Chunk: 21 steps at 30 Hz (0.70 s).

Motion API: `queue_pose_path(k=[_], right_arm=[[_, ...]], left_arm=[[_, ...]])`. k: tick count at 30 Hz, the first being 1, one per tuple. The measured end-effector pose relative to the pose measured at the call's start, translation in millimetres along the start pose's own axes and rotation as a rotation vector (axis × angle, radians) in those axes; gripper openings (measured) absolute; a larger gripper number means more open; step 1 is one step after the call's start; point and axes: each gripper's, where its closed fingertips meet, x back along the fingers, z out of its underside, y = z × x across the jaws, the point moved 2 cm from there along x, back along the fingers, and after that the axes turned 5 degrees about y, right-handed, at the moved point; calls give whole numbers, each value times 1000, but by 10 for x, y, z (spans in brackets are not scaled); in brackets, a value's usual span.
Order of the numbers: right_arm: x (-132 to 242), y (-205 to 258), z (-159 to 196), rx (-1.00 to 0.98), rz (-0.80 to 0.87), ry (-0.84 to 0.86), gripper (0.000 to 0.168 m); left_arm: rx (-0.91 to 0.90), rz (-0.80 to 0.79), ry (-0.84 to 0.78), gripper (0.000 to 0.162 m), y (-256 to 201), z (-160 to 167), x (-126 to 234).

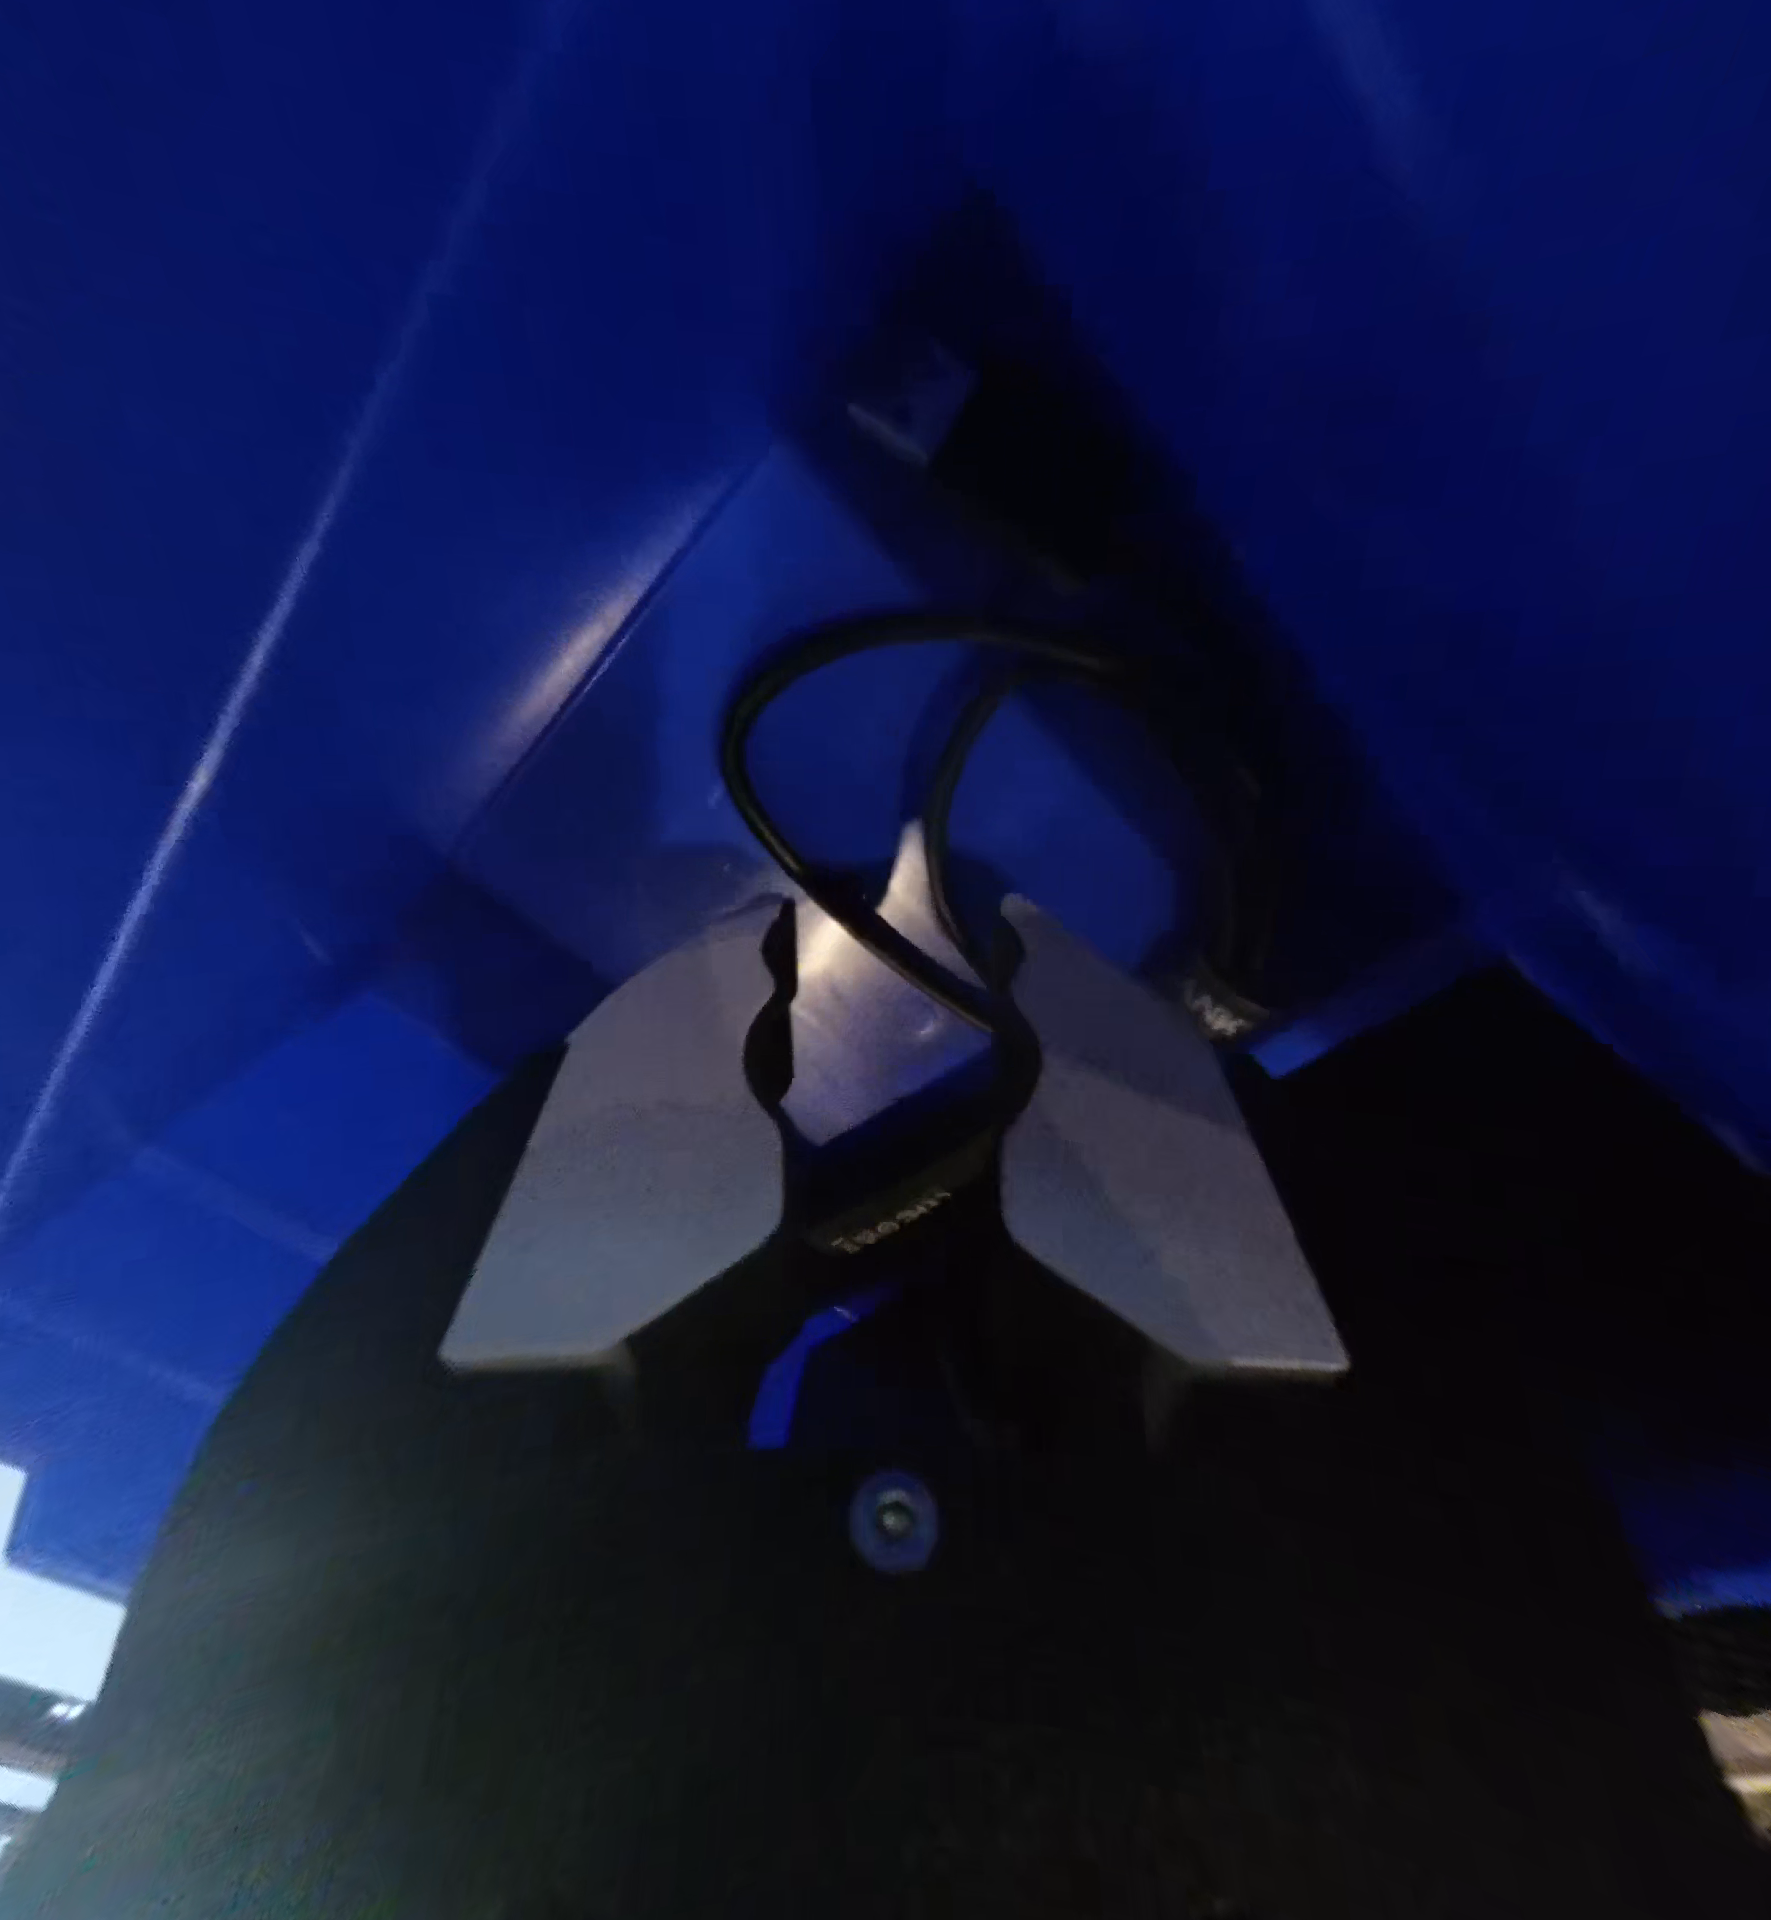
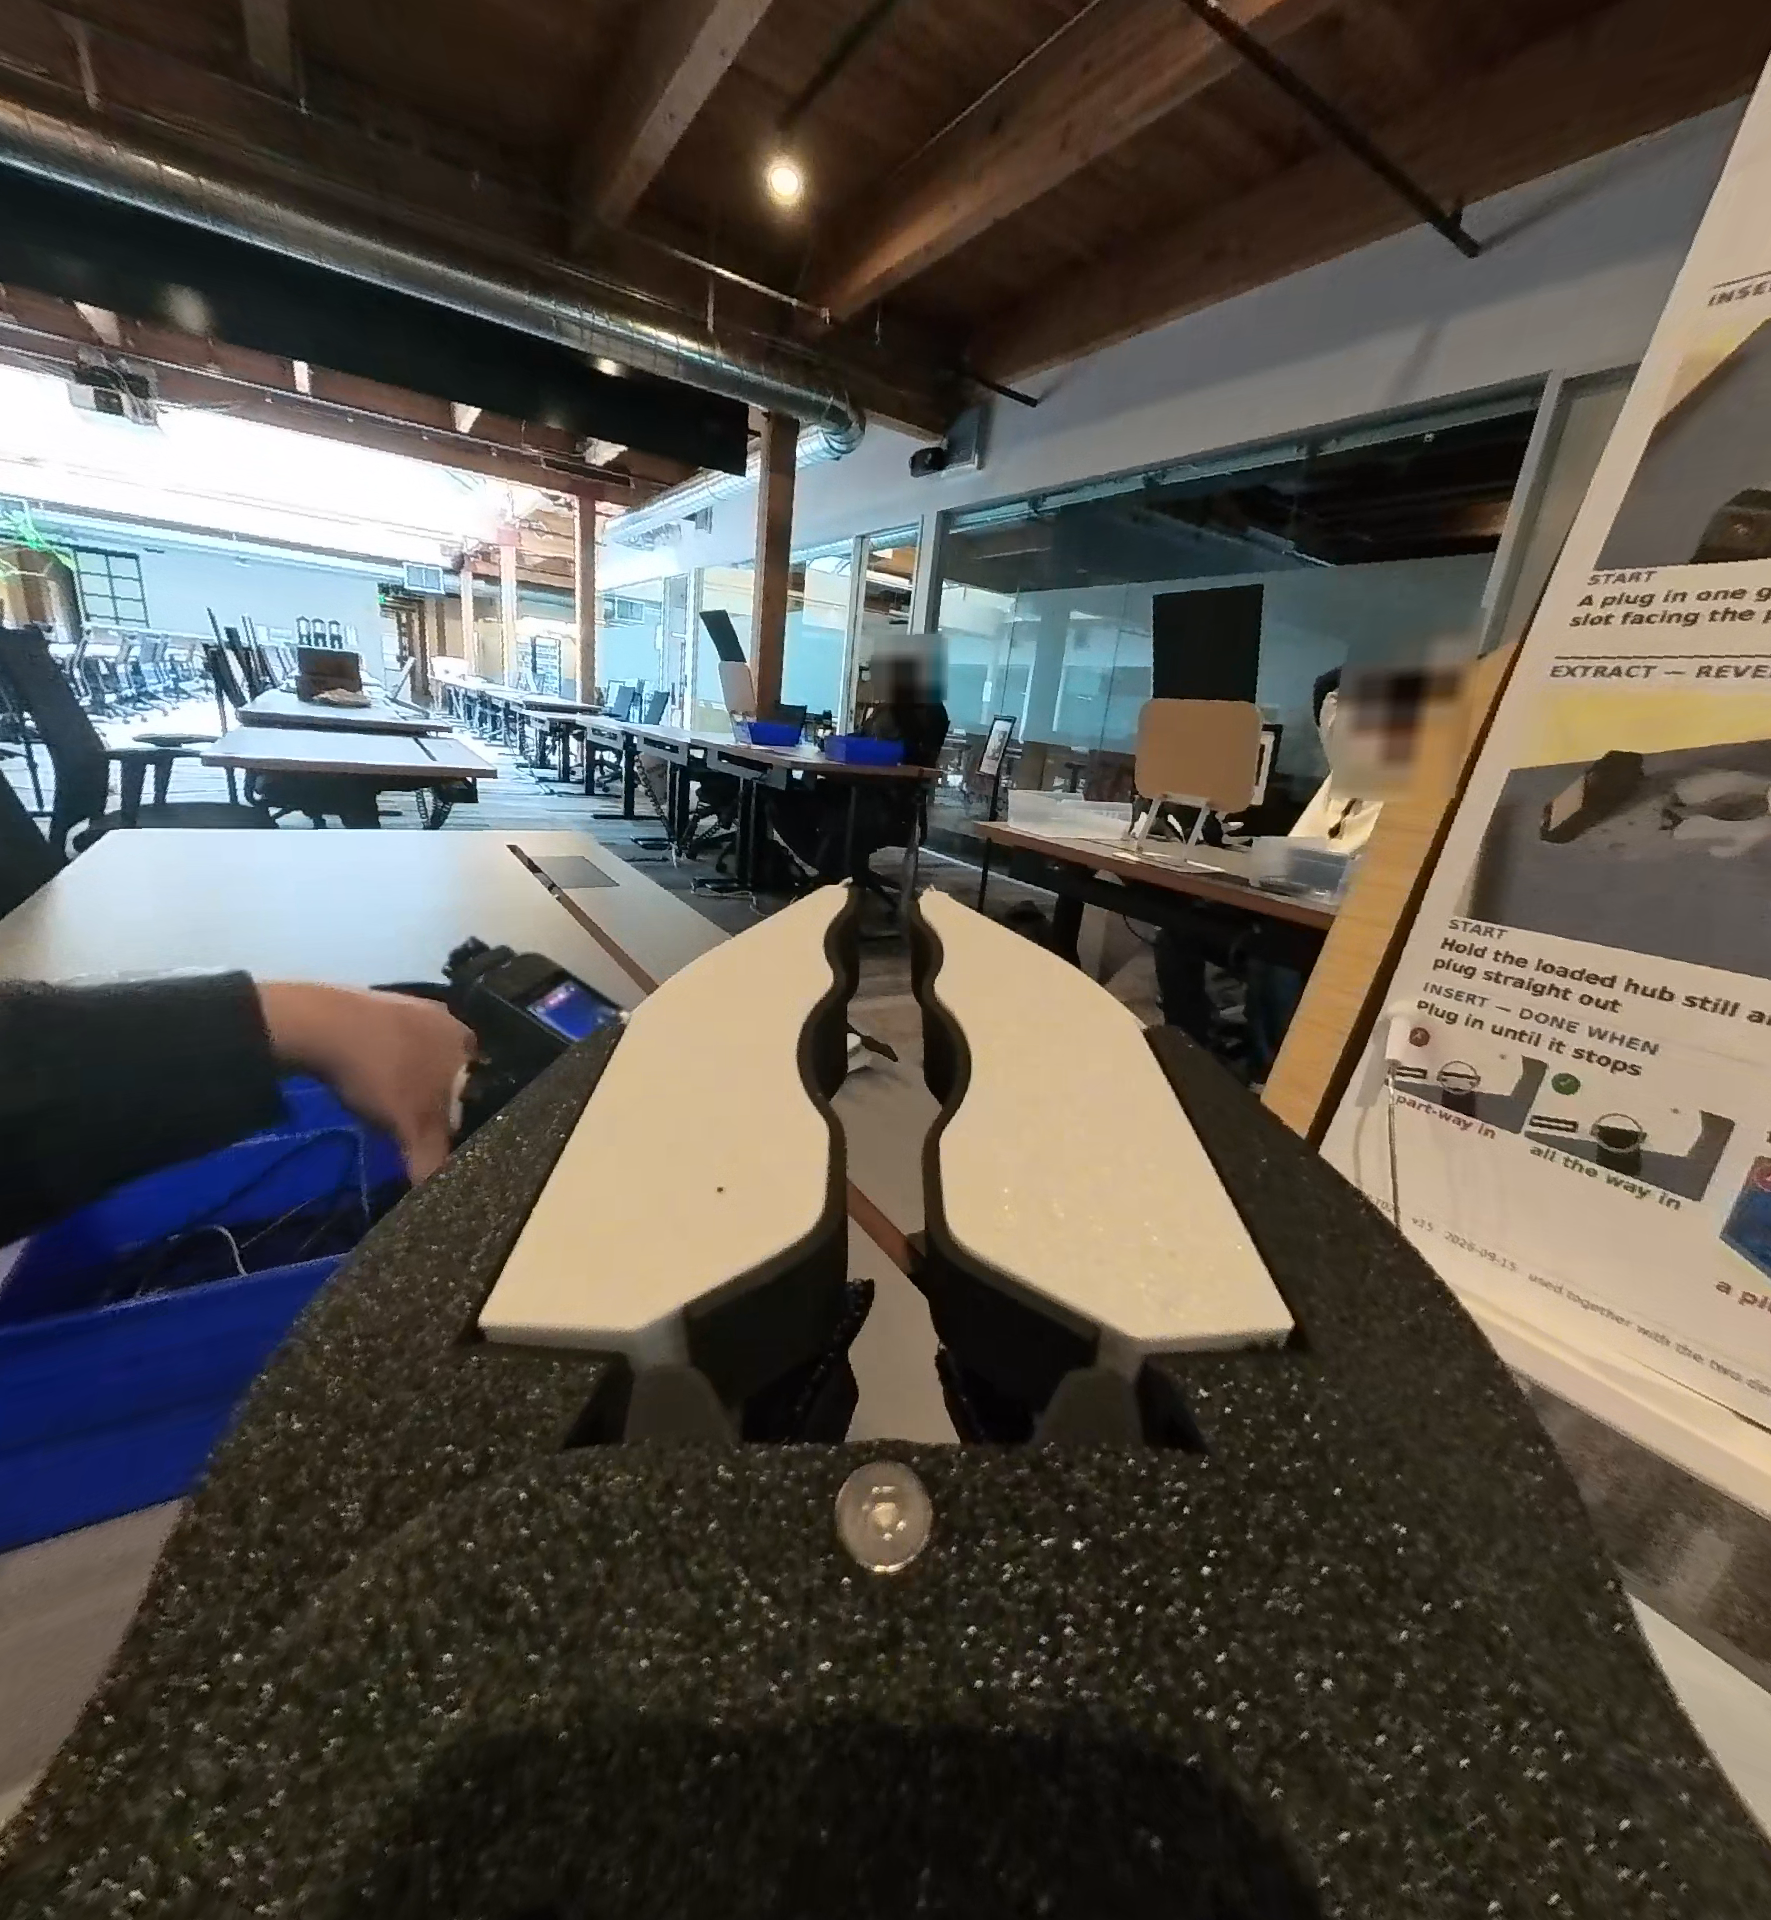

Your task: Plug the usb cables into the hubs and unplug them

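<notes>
A black USB cable (image 1: pixel 787 821) loops inside the blue bin (image 1: pixel 341 520), its plug body (image 1: pixel 896 1210) lying crosswise between the fingers of the left hand-held gripper (image 1: pixel 896 925), which are part open around it; whether they pinch it I cannot tell. The right hand-held gripper (image 2: pixel 886 904) hovers right of the bin above the bench (image 2: pixel 268 894), nearly closed, empty.

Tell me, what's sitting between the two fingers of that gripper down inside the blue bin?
In the left wrist view, the left gripper has a black cable and its dark plug between its fingers, inside the blue bin.
</notes>
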Motion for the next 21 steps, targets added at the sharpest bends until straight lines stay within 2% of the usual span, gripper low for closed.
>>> queue_pose_path(k=[8, 13, 15, 21], right_arm=[[-16, 90, -70, 19, -28, -34, 8], [-9, 132, -119, 6, -46, -59, 8], [-5, 164, -149, 8, -54, -71, 7], [-6, 178, -155, 29, -49, -67, 7]], left_arm=[[-10, -1, 70, 27, 6, -32, -25], [-49, -8, 159, 7, -16, 8, -27], [-66, 3, 172, 6, -39, -7, -41], [-74, 14, 57, 4, -19, -59, 253]])
